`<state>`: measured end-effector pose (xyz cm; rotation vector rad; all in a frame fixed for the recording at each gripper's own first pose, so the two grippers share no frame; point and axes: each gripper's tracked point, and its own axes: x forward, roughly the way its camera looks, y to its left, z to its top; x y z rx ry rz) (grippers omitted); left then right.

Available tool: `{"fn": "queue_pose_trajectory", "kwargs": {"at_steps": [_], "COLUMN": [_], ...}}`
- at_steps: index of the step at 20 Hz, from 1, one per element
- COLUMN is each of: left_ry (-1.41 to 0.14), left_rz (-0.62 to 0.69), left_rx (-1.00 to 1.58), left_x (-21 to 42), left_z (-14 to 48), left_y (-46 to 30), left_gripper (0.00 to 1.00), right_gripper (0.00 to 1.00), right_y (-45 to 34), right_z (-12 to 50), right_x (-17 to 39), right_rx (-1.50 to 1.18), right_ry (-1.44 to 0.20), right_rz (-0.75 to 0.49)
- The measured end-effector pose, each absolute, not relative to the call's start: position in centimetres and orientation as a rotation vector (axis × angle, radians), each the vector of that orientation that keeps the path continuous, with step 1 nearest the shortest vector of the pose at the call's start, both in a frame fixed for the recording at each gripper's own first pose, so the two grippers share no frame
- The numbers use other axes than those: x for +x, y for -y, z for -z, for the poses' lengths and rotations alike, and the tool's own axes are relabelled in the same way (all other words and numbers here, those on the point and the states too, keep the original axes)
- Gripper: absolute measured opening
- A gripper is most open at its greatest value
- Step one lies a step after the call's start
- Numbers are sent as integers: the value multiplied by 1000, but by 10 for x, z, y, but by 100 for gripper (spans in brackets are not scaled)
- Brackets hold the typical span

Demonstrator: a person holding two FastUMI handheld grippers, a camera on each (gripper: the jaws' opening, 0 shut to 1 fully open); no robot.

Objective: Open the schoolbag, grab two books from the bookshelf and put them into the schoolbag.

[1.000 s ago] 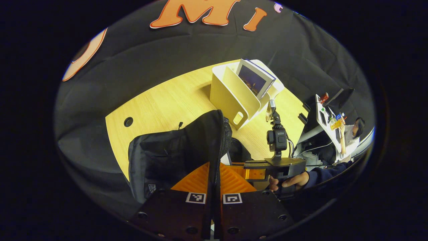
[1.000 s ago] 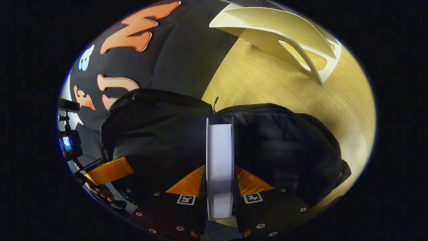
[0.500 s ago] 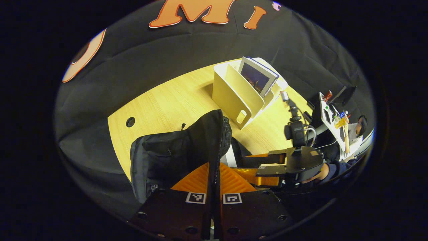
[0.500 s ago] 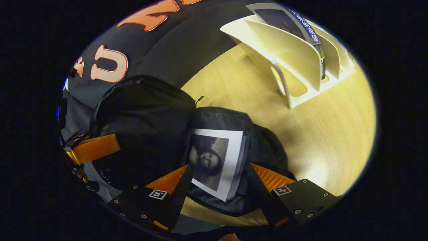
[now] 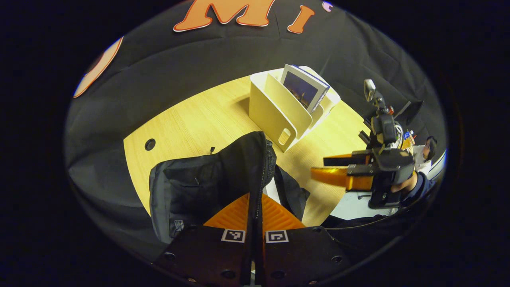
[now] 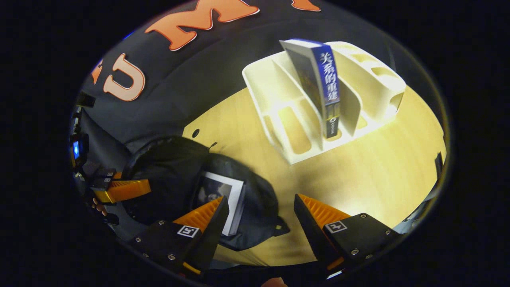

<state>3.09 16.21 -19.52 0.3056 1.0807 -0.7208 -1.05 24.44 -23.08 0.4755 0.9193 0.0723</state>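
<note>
A light wooden table with a round cable hole stands before black cloth.

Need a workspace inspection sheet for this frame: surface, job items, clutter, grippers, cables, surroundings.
Surface: wooden table with a round hole near its far edge.
Job's things: black schoolbag open, one book lying inside; second book upright in the white bookshelf.
Clutter: nothing seen.
Grippers: left gripper shut on the schoolbag's zippered flap; right gripper open, holding nothing, above the table beside the bag.
Cables: one near the table's edge.
Surroundings: black cloth wall; a person seated at a desk beyond the booth.
</note>
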Motion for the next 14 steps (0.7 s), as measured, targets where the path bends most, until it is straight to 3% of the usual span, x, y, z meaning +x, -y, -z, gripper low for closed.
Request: {"fn": "queue_pose_trajectory", "kwargs": {"at_steps": [7, 14], "left_ry": [-1073, -1092], "left_rz": [734, 708], "left_rx": [341, 320], "left_x": [30, 37], "left_z": [198, 204], "left_y": [-166, -176], "left_gripper": [5, 5], "right_gripper": [98, 99], "right_y": [-152, -98], "right_z": [172, 103], "right_x": [4, 30], "right_rx": [330, 245], "right_ry": [-881, -841], "right_rz": [40, 64]}}
